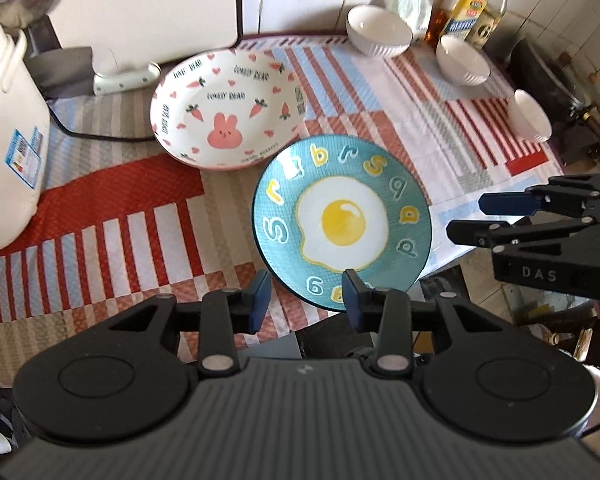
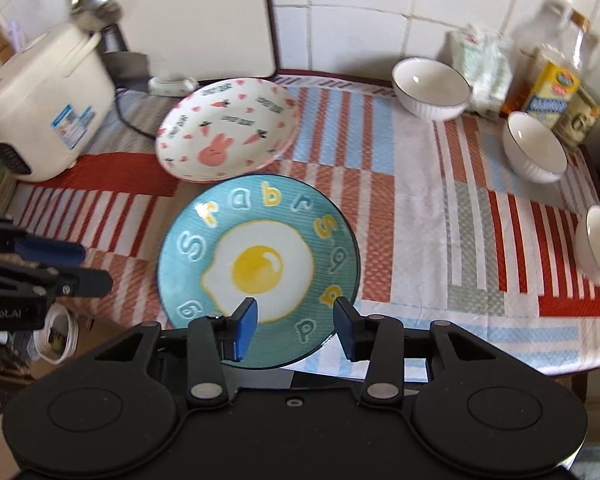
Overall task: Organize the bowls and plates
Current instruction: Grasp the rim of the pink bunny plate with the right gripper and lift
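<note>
- My left gripper [image 1: 305, 294] and right gripper [image 2: 296, 328] hung above the surface [image 2: 420, 200], jaws parted, gripping nothing.
- The round teal fried-egg plate [image 2: 260, 276] lay at the surface's near edge, beside the white rabbit-print plate [image 2: 228, 128].

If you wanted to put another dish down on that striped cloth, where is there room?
The widest bare patch lies between the egg plate and the three white bowls along the right side. A smaller one sits in front of the rice cooker, left of the egg plate. It is crowded by the bunny plate and the bottles.
</note>
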### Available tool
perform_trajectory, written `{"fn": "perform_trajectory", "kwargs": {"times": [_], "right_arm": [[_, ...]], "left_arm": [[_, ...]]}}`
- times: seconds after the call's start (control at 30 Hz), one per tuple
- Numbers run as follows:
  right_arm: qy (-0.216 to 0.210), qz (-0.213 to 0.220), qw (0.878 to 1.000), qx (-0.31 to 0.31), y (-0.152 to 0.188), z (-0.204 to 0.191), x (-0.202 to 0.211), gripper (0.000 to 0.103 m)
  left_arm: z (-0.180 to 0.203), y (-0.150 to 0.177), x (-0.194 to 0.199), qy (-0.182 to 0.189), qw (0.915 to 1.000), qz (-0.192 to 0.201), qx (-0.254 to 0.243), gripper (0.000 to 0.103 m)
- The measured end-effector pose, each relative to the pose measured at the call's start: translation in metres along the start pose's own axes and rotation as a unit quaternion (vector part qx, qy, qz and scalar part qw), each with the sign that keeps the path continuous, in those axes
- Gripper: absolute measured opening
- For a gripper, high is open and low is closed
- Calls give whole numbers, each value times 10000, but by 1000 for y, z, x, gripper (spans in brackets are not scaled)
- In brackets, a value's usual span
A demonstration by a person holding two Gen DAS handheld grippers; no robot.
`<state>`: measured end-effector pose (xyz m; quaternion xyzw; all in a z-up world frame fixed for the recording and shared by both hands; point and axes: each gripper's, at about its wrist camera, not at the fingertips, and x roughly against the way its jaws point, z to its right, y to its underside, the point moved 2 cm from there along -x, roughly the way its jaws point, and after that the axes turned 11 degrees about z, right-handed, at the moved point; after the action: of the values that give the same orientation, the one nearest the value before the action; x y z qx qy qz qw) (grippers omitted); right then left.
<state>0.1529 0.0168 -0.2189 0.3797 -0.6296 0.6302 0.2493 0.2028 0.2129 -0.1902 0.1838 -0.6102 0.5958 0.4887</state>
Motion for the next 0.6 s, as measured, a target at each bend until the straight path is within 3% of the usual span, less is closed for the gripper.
{"fn": "perform_trajectory", "kwargs": {"times": [0.17,0.6], "right_arm": [[-113,132,9995,245,-14,-14,16,57],[-616,799,9922,732,-75,-41,31,64]], "left_arm": [[-11,-9,21,4,9999,150,33,41],[-52,-57,51,-495,9965,674,24,60]]}}
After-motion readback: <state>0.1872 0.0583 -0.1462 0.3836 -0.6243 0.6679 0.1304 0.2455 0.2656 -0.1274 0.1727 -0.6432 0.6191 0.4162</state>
